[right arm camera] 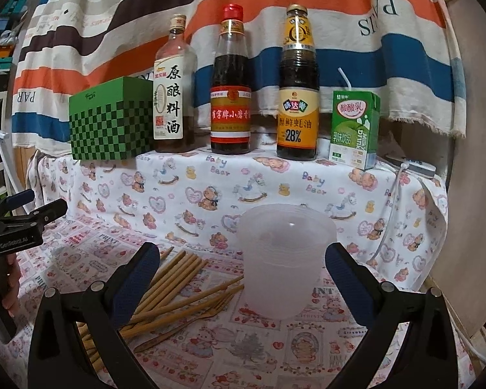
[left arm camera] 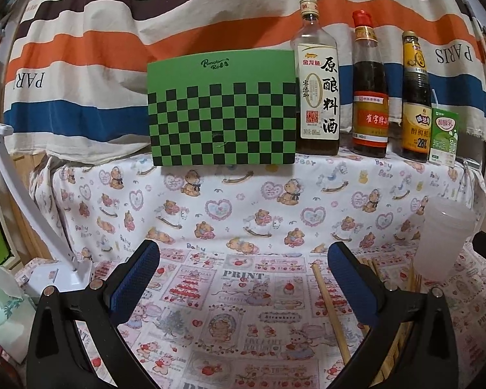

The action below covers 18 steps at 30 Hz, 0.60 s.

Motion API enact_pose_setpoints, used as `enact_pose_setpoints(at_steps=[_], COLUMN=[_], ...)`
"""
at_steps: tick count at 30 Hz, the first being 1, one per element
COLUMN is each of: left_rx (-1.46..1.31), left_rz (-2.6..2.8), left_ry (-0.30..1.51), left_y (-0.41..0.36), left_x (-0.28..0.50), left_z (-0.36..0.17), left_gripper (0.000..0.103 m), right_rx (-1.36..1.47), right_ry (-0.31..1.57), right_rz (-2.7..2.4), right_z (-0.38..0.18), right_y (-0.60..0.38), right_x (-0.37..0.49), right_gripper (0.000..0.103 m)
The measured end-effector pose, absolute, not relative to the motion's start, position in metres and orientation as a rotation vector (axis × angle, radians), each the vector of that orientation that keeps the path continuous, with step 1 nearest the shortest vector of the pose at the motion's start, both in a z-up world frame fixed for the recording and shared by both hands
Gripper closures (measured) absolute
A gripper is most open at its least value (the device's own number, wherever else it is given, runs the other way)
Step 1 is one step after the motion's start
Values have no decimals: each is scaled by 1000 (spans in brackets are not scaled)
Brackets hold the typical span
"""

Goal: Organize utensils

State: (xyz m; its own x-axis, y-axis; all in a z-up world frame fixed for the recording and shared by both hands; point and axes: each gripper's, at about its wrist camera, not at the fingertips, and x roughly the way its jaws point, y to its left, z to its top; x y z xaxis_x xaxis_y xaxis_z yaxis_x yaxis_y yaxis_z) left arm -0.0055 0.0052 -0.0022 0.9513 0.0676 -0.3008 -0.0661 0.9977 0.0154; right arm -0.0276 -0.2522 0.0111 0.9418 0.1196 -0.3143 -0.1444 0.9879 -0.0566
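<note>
A: Nearest, left gripper [left arm camera: 239,278] and right gripper [right arm camera: 241,275] both stand spread, holding nothing. Where are the utensils?

B: Bamboo chopsticks [right arm camera: 178,288], pale tan, lie scattered on the printed cloth [right arm camera: 275,340], just left of a translucent cup [right arm camera: 282,259].

A: Legible writing?

B: "PRINT" on the cloth; farther, "28%" on an oyster-sauce bottle [right arm camera: 297,97]; "PARIS" on the striped drape [right arm camera: 388,16] behind.

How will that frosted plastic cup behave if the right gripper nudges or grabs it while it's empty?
The frosted plastic cup looks thin-walled, translucent and empty, so probably very light and quick to slide on the printed cloth. It is tall and narrower at the base, so a high push may tip it. A hard squeeze from the open right gripper could flex its walls.
</note>
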Motion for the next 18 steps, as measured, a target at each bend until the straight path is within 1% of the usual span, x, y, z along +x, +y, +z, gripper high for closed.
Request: enact_pose_setpoints(at_steps=[5, 18], left_rx=[14, 0], left_rz=[97, 62], left_ry=[356, 318], left_y=[4, 5], left_x=[3, -2], left_z=[-4, -1], left_gripper=[0, 0], right_rx=[-74, -85], right_ry=[311, 330], right_rz=[172, 114], right_z=[12, 11], right_y=[-253, -252], right_x=[-28, -25], right_gripper=[0, 0])
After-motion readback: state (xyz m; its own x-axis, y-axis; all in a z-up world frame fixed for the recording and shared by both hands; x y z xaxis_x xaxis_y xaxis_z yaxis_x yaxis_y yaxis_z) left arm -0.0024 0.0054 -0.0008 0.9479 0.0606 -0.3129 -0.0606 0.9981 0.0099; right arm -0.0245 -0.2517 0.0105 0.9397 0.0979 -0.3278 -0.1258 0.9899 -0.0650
